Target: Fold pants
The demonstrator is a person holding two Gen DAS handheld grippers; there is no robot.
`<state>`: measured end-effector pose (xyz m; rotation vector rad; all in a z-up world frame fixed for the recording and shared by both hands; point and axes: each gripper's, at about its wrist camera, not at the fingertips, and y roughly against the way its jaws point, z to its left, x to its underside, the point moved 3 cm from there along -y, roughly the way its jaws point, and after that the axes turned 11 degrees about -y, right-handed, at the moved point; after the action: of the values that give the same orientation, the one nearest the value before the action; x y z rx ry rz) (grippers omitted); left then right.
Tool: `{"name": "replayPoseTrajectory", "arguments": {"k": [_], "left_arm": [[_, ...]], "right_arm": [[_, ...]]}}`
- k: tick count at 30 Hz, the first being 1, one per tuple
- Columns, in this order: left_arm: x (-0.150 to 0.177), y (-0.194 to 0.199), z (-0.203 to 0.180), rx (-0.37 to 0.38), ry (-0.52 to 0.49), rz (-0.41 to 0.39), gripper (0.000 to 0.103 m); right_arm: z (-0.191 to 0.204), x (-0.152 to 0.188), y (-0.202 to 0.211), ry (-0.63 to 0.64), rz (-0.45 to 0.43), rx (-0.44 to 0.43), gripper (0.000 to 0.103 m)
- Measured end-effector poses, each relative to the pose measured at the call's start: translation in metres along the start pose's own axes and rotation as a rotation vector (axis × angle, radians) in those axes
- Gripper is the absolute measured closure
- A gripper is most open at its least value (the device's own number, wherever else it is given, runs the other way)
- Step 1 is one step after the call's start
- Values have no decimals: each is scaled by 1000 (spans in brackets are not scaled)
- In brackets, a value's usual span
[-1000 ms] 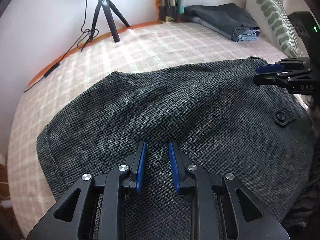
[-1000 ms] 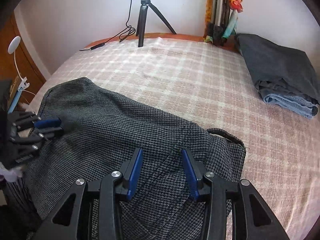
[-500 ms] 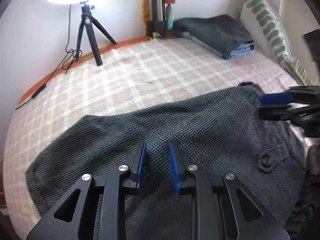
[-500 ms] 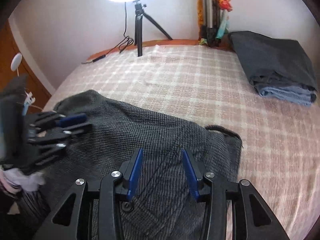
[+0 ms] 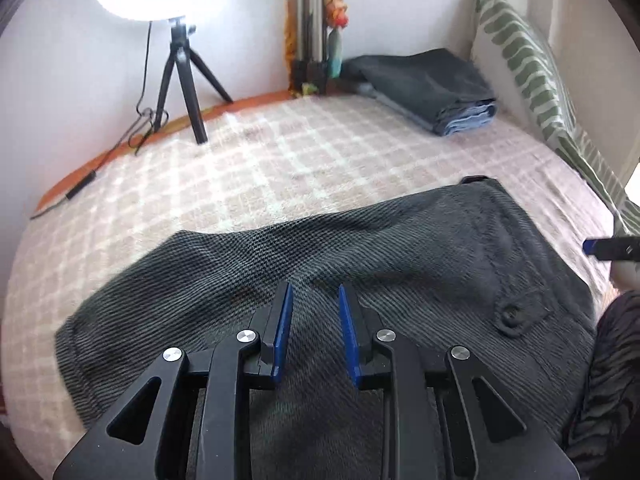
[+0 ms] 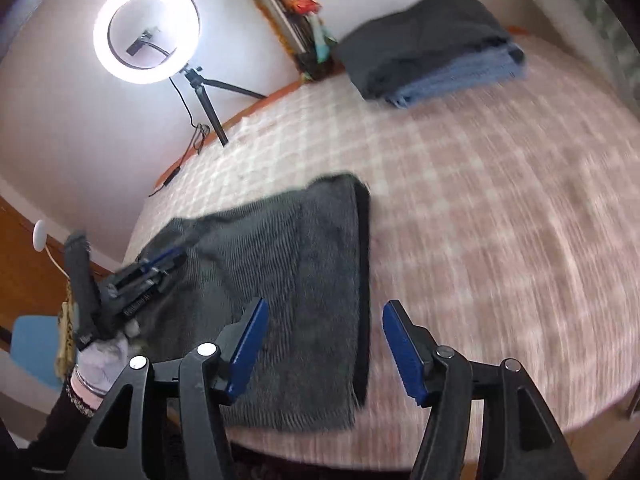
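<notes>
Bedroom in home. Bed [image 5: 304, 160] with pink-white checked cover fills view, green-striped pillow [image 5: 520, 60] against wall, folded clothes stack [image 5: 432, 88] at far corner. Ring light [image 6: 146, 32] on tripod [image 5: 180, 80] beside bed, cable trailing. Wooden furniture at left, possibly wardrobe, blurred.

Dark grey houndstooth pants [image 5: 400, 248] lie on a pink-and-white checked bedspread [image 5: 280, 160].

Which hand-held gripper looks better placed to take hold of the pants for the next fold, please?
Probably the right hand-held gripper: its jaws are wide open astride the waistband edge of the pants. The left hand-held gripper hovers over mid-fabric, jaws narrower, with no edge between them.
</notes>
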<state>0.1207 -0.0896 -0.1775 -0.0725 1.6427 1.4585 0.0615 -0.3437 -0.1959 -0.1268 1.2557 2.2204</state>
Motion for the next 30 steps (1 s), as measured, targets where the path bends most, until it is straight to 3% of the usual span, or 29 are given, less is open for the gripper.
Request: {"name": "replayPoseTrajectory", "arguments": {"k": [4, 12, 14, 18, 19, 20, 21, 24, 30], "left_arm": [[9, 16, -4, 3, 5, -3, 81], [19, 10, -3, 11, 46, 21, 81], [20, 8, -2, 9, 63, 23, 81], [6, 4, 3, -4, 99, -4, 81], [-3, 1, 4, -13, 111, -19, 81], [-8, -2, 4, -18, 121, -27, 81], [-13, -6, 4, -23, 125, -34, 81], [-24, -25, 0, -58, 105, -30, 81], [-19, -56, -7, -74, 85, 29, 81]], "right_arm": [[-18, 29, -2, -80, 48, -19, 38], [-23, 73, -32, -215, 87, -186, 37], [-20, 73, -38, -248, 41, -244, 33], [-15, 71, -41, -284, -62, -256, 32], [-14, 73, -40, -297, -86, -260, 34], [-13, 73, -41, -306, -100, -259, 41], [-12, 73, -43, -310, -110, -245, 56], [-14, 74, -46, -326, -127, -203, 75], [-4, 70, -34, -249, -158, -129, 85]]}}
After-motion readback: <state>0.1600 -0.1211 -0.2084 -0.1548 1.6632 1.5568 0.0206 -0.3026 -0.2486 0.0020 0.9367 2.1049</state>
